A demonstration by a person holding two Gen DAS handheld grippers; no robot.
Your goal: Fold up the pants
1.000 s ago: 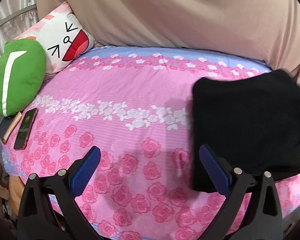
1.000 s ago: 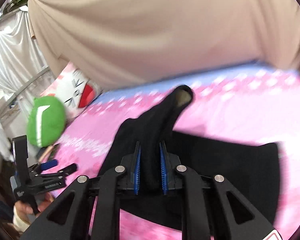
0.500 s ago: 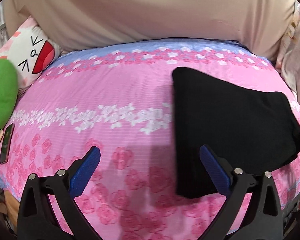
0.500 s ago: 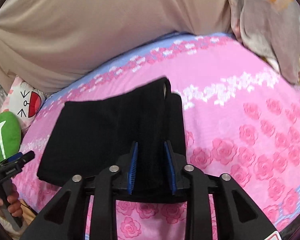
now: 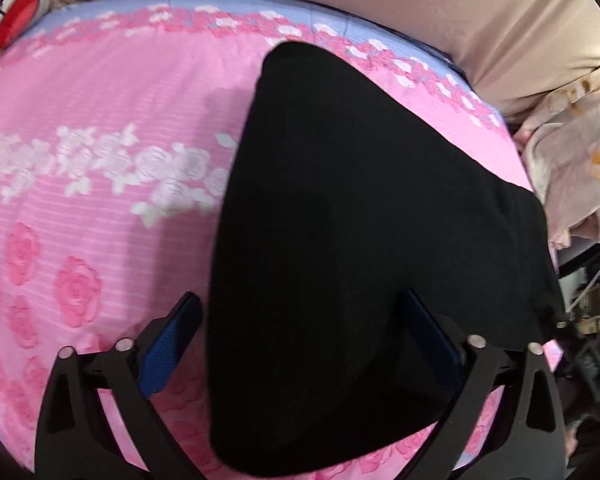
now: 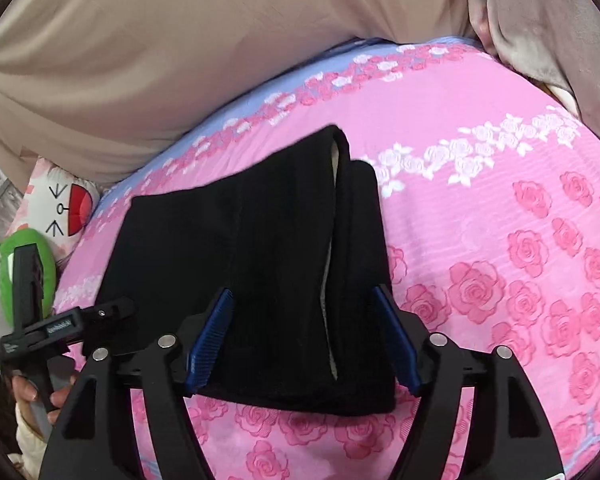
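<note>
A: Left wrist view first. What do you see?

B: The black pants (image 5: 340, 220) lie folded on the pink rose-print bedsheet (image 5: 80, 200), spread from the far blue border of the sheet down to the near edge. The left gripper (image 5: 300, 336) hangs over their near end. Its jaws stand wide but are closing; the left blue pad (image 5: 168, 344) sits over bare sheet just beside the cloth's edge, the other pad (image 5: 428, 336) over the black fabric. The cloth lies below and between them, and neither pad presses on it.

A: Anything around it?

B: A beige curtain (image 5: 380, 8) behind the bed, a pale blanket (image 5: 580, 152) bunched at the right.

A: And the right wrist view?

B: The pants (image 6: 228, 248) show as a flat fold with a narrower folded strip on top along the right side, pale lining peeking at its edge. The right gripper (image 6: 304, 332) straddles that strip; its jaws are opening, both blue pads clear of the cloth, so nothing is gripped.

A: The other hand?

B: At the lower left a hand (image 6: 32, 396) holds the left gripper (image 6: 60, 324), near the pants' left corner. Beyond it lie a green cushion (image 6: 20, 272) and a cartoon-face pillow (image 6: 64, 204).
</note>
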